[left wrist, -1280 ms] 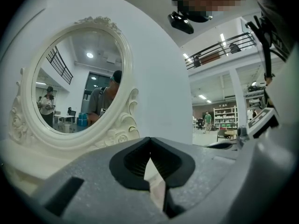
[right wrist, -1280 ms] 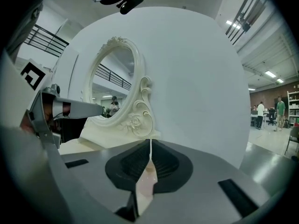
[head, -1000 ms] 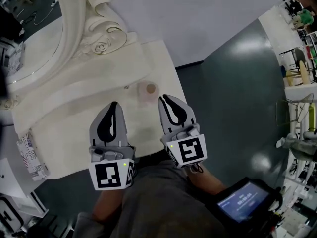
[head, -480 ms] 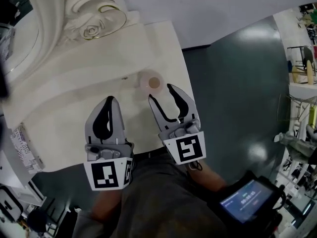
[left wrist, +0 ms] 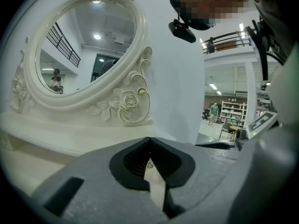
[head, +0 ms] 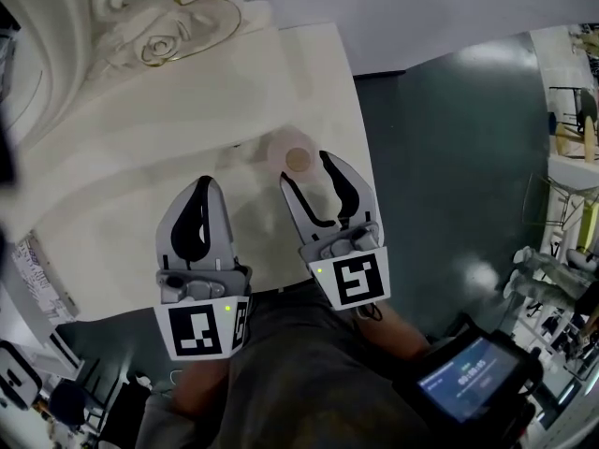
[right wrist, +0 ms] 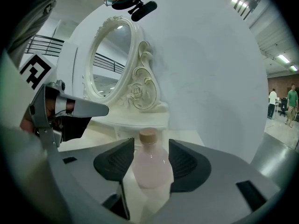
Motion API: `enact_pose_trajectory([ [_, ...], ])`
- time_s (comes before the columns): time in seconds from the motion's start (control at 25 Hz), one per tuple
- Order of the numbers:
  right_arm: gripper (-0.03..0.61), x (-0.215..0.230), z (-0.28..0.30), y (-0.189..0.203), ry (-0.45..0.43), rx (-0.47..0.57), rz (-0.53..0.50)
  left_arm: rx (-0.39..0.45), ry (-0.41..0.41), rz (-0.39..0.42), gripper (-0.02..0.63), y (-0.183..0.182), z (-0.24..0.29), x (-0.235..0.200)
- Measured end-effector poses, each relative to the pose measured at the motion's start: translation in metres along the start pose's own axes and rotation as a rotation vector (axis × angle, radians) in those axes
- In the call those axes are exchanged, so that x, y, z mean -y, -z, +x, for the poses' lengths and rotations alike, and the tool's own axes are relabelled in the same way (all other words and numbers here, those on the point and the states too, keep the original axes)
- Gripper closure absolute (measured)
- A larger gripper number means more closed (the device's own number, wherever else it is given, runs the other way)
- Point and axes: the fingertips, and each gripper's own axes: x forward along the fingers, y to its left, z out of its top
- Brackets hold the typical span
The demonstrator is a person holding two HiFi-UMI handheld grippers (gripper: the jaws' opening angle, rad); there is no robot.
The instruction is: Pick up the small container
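Observation:
The small container is a pale pink round bottle (head: pixel 292 157) with a cork stopper, upright on the cream table top (head: pixel 122 204) near its right edge. My right gripper (head: pixel 307 176) points at it, and its jaws are opening. In the right gripper view the bottle (right wrist: pixel 152 167) stands between the two dark pads (right wrist: pixel 114 162) of the right gripper (right wrist: pixel 151 144), and I see no pad pressing on it. My left gripper (head: pixel 201 190) rests to the left of the bottle, apart from it. In the left gripper view the left gripper (left wrist: pixel 149 141) is shut on nothing.
An ornate white oval mirror (head: pixel 140 17) stands at the back of the table, also seen as the mirror (left wrist: pixel 84 45). A white wall runs behind it. The table's right edge drops to dark floor (head: pixel 449 157). A device with a lit screen (head: pixel 463 374) hangs at my right hip.
The right gripper's jaws went from shut to wide apart and moved forward, so the bottle now sits at their tips. The left gripper stayed shut in place.

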Motion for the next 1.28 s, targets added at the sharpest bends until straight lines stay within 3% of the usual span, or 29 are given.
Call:
enact_pose_trajectory([
  [0.48,0.365,0.000,0.023,0.012,-0.025,-0.020,0.001,-0.035,-0.022,-0.024,0.600,0.018,0.017,-0.016],
  [1.0,0.367,-0.002,0.029,0.005,-0.031,-0.012,-0.035,-0.027,-0.020,-0.038,0.600,0.014,0.020,-0.019],
  [1.16,0.422,-0.004,0.028,0.001,-0.020,0.001,-0.060,-0.022,-0.017,-0.038,0.600,0.013,0.020,-0.020],
  [1.28,0.428,-0.004,0.028,0.000,-0.014,-0.003,-0.061,-0.018,-0.016,-0.035,0.600,0.009,0.020,-0.020],
])
